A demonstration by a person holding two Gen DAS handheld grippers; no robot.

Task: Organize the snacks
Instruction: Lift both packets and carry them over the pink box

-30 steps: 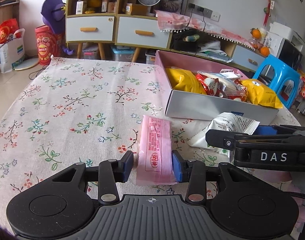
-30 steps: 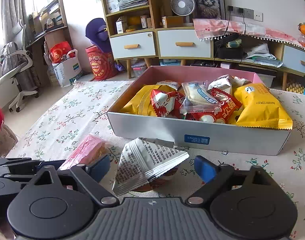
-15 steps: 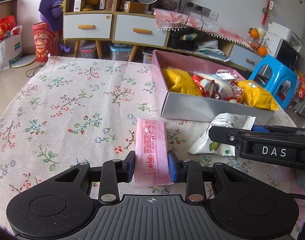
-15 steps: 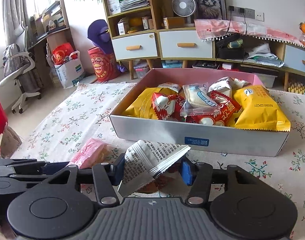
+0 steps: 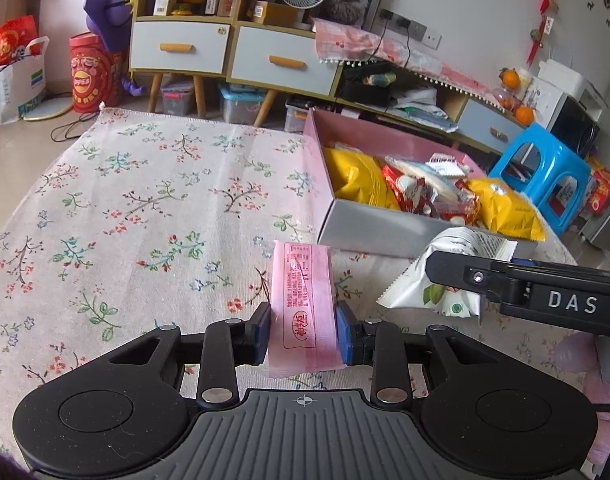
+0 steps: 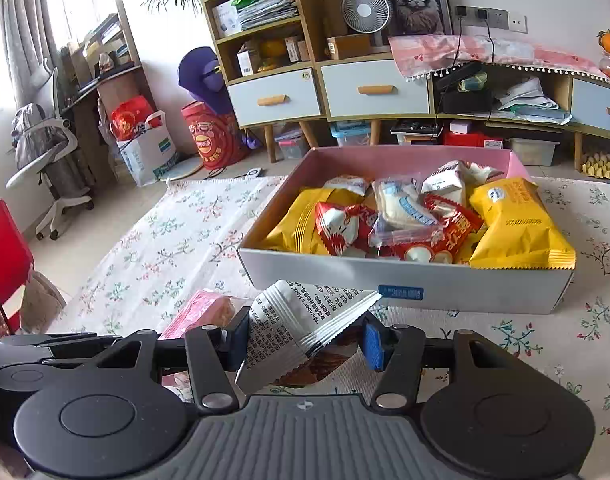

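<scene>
So, left gripper (image 5: 304, 334) pinching long pink plastic snack packet (image 5: 303, 304) above floral tablecloth (image 5: 145, 208). Right gripper (image 6: 305, 344) clamped on white printed snack pouch (image 6: 293, 328), just before grey-and-pink cardboard snack box (image 6: 405, 280).

A lived-in home is shown, most likely a living room. A tabletop (image 5: 145, 184) covered with a floral cloth is seen in the foreground, with a snack box (image 6: 405, 280) on it. At twelve o'clock, a wooden sideboard with pale blue drawers (image 6: 377, 88) is set against the wall, and a small desk fan (image 6: 365, 10) and a framed cat picture (image 6: 415, 2) are placed on it. At nine o'clock in the right wrist view, a white swivel chair (image 6: 45, 152) is seen by a curtained window. A blue plastic stool (image 5: 545, 172) is seen at three o'clock.
</scene>
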